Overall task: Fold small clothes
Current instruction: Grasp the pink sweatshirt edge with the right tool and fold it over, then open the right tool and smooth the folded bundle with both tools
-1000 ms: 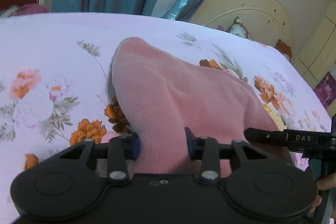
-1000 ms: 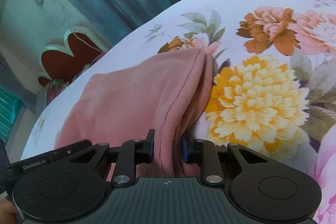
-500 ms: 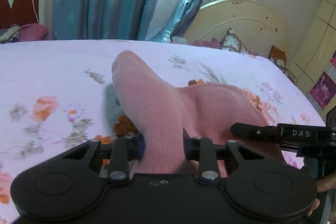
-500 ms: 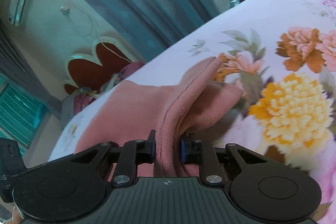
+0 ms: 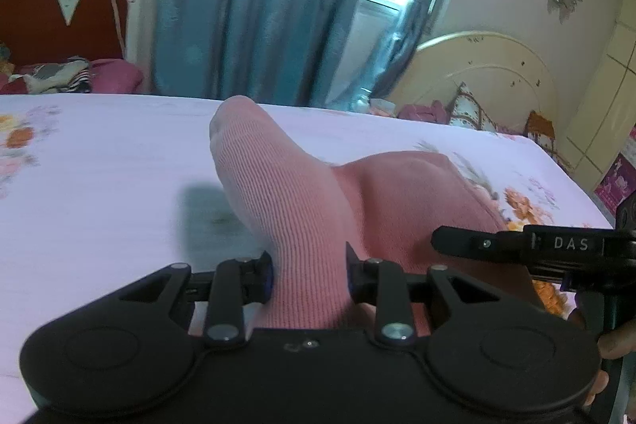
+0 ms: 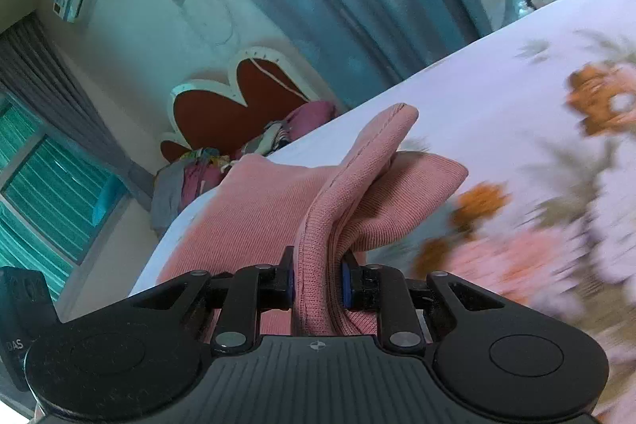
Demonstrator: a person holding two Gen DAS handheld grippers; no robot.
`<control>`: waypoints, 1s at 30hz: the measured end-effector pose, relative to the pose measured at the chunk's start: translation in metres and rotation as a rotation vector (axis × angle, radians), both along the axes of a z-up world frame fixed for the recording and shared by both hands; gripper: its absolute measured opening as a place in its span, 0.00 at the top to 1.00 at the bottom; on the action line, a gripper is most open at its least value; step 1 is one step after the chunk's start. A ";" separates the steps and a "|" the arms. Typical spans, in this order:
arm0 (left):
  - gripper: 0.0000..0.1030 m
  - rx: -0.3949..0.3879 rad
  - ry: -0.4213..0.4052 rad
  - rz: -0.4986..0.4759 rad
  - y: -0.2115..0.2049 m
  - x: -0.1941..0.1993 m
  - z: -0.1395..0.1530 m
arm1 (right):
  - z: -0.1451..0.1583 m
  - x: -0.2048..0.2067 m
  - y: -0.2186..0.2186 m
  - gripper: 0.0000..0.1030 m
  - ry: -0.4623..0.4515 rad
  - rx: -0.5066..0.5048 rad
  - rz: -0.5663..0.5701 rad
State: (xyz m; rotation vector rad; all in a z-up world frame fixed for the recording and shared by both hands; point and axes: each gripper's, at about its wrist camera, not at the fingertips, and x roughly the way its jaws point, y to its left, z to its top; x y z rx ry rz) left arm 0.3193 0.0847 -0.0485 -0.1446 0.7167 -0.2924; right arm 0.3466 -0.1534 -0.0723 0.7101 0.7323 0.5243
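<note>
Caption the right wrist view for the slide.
Right gripper pinching a pink knit garment's ribbed hem above the floral bedsheet.

A folded edge of the pink knit garment point(image 6: 278, 209) is pinched between the jaws of the right gripper point(image 6: 317, 283) and held above the flowered bedsheet point(image 6: 497, 98), which is blurred.
</note>
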 end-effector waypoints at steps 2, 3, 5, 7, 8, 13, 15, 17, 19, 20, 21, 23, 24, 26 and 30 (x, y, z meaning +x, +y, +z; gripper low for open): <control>0.72 -0.001 -0.001 0.009 0.035 -0.001 0.000 | 0.003 0.003 0.036 0.80 -0.001 -0.003 0.006; 0.72 0.002 -0.001 0.014 0.047 -0.001 -0.001 | 0.004 0.005 0.056 0.80 -0.002 -0.001 0.008; 0.72 0.013 -0.001 0.031 0.074 0.000 -0.001 | 0.005 0.010 0.090 0.80 0.000 0.001 0.019; 0.72 0.028 -0.006 0.055 0.100 0.003 -0.004 | 0.005 0.018 0.120 0.80 -0.003 -0.004 0.037; 0.72 0.033 -0.010 0.065 0.111 0.004 -0.004 | 0.005 0.023 0.133 0.80 -0.008 -0.006 0.045; 0.72 0.066 -0.029 0.105 0.148 0.017 -0.015 | -0.005 0.045 0.187 0.80 -0.007 -0.029 0.066; 0.72 0.085 -0.039 0.111 0.159 0.021 -0.023 | -0.011 0.053 0.201 0.80 -0.003 -0.057 0.069; 0.71 0.128 -0.036 0.121 0.167 0.026 -0.036 | -0.022 0.059 0.211 0.80 0.016 -0.096 0.069; 0.68 0.159 -0.001 0.134 0.177 0.028 -0.054 | -0.038 0.064 0.214 0.80 0.050 -0.146 0.055; 0.66 0.165 0.020 0.139 0.179 0.030 -0.064 | -0.047 0.063 0.209 0.80 0.066 -0.163 0.044; 0.63 0.165 0.029 0.140 0.181 0.029 -0.070 | -0.054 0.065 0.207 0.79 0.085 -0.163 0.036; 0.61 0.174 0.009 0.129 0.181 0.025 -0.072 | -0.062 0.065 0.204 0.79 0.102 -0.176 0.023; 0.59 0.182 0.012 0.122 0.180 0.024 -0.070 | -0.062 0.065 0.204 0.79 0.097 -0.190 0.026; 0.56 0.188 0.017 0.121 0.179 0.025 -0.063 | -0.060 0.064 0.204 0.78 0.091 -0.215 0.023; 0.57 0.173 -0.011 0.150 0.190 0.020 -0.047 | -0.040 0.060 0.201 0.78 0.024 -0.268 -0.039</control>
